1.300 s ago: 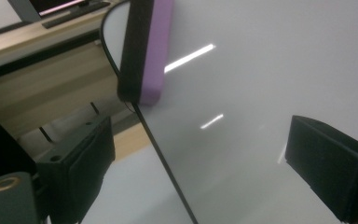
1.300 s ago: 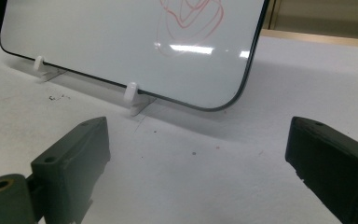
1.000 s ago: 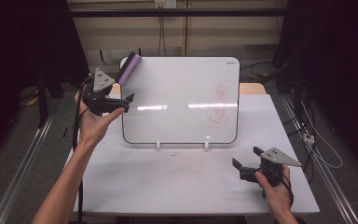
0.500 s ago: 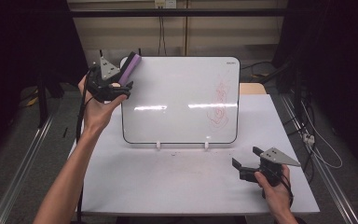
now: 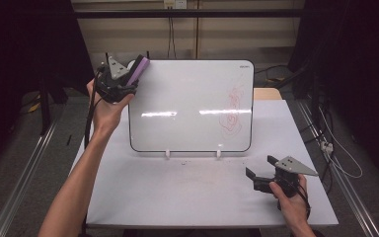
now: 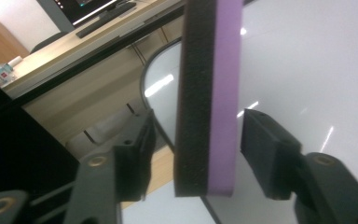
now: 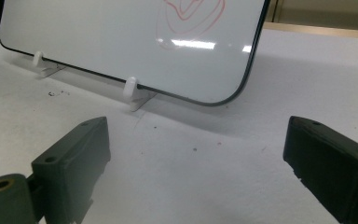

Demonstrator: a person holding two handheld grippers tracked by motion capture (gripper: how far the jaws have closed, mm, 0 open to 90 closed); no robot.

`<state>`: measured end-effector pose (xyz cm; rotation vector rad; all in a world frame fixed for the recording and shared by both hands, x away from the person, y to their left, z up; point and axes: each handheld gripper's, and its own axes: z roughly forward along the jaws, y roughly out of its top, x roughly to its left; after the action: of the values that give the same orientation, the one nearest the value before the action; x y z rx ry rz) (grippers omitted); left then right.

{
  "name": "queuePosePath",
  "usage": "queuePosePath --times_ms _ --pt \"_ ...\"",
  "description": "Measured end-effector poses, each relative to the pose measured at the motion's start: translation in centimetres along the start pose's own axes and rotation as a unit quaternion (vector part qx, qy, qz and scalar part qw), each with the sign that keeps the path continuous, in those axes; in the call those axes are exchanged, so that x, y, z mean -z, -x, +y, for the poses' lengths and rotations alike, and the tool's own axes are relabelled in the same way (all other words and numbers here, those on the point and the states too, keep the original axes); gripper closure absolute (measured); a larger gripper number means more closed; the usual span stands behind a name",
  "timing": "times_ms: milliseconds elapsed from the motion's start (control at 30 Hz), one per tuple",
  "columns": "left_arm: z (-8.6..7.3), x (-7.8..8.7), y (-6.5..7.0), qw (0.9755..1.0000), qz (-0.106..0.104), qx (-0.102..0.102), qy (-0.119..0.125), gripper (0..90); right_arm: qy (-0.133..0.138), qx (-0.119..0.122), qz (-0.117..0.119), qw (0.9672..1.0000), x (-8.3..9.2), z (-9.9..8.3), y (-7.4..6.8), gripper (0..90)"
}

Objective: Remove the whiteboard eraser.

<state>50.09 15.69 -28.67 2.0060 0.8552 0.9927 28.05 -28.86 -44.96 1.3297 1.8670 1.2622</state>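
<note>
- Left gripper [image 5: 121,81]: jaws have just been closing around the eraser [image 6: 208,93]. Small gaps show on both sides; the pads are not yet pressing it.
- Eraser sits at the top-left corner of the whiteboard [image 5: 192,106], purple back toward one jaw, black felt toward the other.
- Right gripper [image 5: 264,173]: jaws spread wide, nothing between them, low over the table [image 5: 177,197].

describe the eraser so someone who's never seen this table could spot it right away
Find the whiteboard propped upright on the white table and go to its top left corner. The eraser is there, between the jaws of the left gripper, which have just been closing around it. It is a flat block, purple on one face and black foam on the other.
</note>
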Motion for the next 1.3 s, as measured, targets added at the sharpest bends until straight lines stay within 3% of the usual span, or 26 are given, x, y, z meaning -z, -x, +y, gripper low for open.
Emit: queuePosePath --times_ms 300,600,867,1000,1300 --pt "0.2 -0.7 0.4 0.9997 0.016 -0.011 -0.015 62.3 0.0 0.001 -0.002 1.0 0.0 0.0 0.0 7.2" --pt "0.2 -0.6 0.6 0.9992 0.023 -0.025 -0.018 63.8 0.0 0.0 -0.001 1.0 0.0 0.0 0.0 7.2" --pt "0.3 -0.5 0.7 0.9993 0.023 -0.02 -0.019 64.1 -0.001 -0.002 0.001 1.0 0.0 0.0 0.1 7.3" --pt "0.5 -0.1 0.7 0.9998 0.018 -0.009 -0.004 64.2 -0.001 -0.001 0.001 1.0 0.0 0.0 0.1 7.3" --pt "1.1 1.1 1.1 0.9998 0.004 -0.009 0.015 64.2 0.0 -0.002 0.002 1.0 -0.1 0.0 0.1 7.3"
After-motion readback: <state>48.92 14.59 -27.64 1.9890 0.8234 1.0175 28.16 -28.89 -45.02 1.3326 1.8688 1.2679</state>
